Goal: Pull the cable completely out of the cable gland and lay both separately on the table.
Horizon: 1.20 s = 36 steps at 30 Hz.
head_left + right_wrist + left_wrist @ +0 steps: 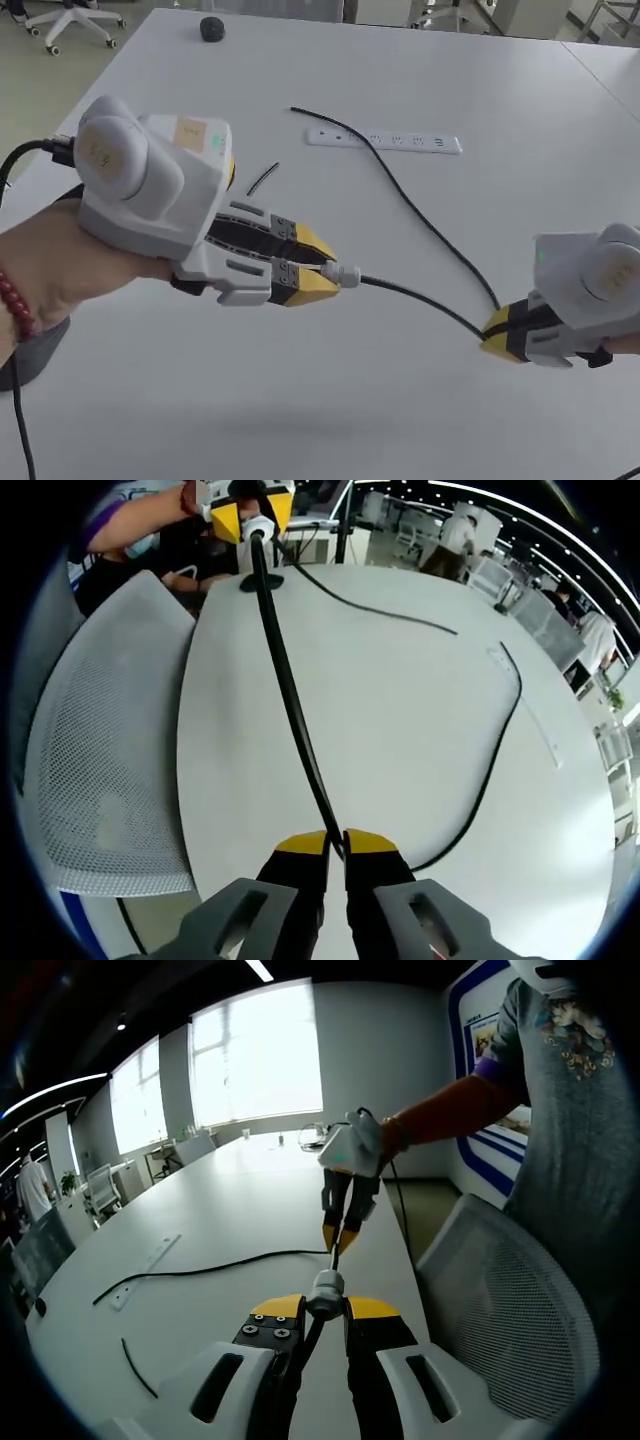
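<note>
Just above a white table (300,400), the left tool (325,270) pinches a small white cable gland (346,275) between its yellow-tipped jaws. A black cable (420,295) runs out of the gland's front end to the right tool (497,335), whose jaws are pressed together on the cable itself, well apart from the gland. The stretch between the two tools hangs in a shallow curve off the table. Beyond the right tool the cable trails back across the table, passing over a white power strip (385,141) near its far end. What appears to be a short black wire offcut (263,179) lies on the table near the strip, and a dark round object (211,29) sits at the far edge. The left gripper view shows a grey mesh chair (500,1300) beside the table.
</note>
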Available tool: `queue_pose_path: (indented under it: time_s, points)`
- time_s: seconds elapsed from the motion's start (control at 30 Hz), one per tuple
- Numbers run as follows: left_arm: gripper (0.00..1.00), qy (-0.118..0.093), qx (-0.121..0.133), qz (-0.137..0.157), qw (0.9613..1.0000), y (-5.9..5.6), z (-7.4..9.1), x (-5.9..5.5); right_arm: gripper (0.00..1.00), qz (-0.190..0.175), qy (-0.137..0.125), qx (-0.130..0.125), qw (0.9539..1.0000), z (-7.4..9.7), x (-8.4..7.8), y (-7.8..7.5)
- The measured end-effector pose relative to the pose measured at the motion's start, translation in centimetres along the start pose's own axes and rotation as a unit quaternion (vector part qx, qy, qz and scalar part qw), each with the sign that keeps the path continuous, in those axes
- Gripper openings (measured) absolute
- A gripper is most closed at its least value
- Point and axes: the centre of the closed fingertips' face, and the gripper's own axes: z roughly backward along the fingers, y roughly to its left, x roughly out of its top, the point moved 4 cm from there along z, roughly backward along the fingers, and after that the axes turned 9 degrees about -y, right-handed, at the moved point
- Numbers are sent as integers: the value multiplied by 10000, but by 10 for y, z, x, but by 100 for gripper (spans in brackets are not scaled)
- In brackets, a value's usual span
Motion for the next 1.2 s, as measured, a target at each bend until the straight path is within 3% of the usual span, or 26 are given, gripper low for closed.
queue_pose_path:
  time_s: [0.13, 0.2, 0.3, 0.4, 0.47, 0.7, 1.0, 1.2]
  points:
    - [16, -26, 29, 17, 10000, 0, -1, 1, 3, -69, -79, 1, 9999, 1, 0, 2]
    - [16, 7, 45, 30, 10000, 0, -3, 0, 9, -198, -191, 25, 9996, 1, 1, 4]
    - [16, 38, 56, 48, 10000, -1, -5, -2, 25, -308, -379, 23, 9988, 1, 9, 7]
    - [16, 129, 77, 59, 9999, -2, -8, -6, 28, -250, -503, 29, 9984, 2, 21, 12]
    - [16, 125, 79, 51, 9999, -3, -8, -6, 30, -155, -727, 2, 9972, 4, 34, 14]
    - [16, 351, 222, -8, 9991, 1, -9, -15, 28, 68, -1082, 85, 9941, 10, 72, 30]
    - [16, 476, 180, -86, 9987, -2, -14, -20, 23, 529, -1649, 92, 9848, 20, 129, 43]
    - [16, 501, 146, -157, 9985, -3, -15, -18, 18, 788, -1672, 110, 9827, 16, 146, 47]
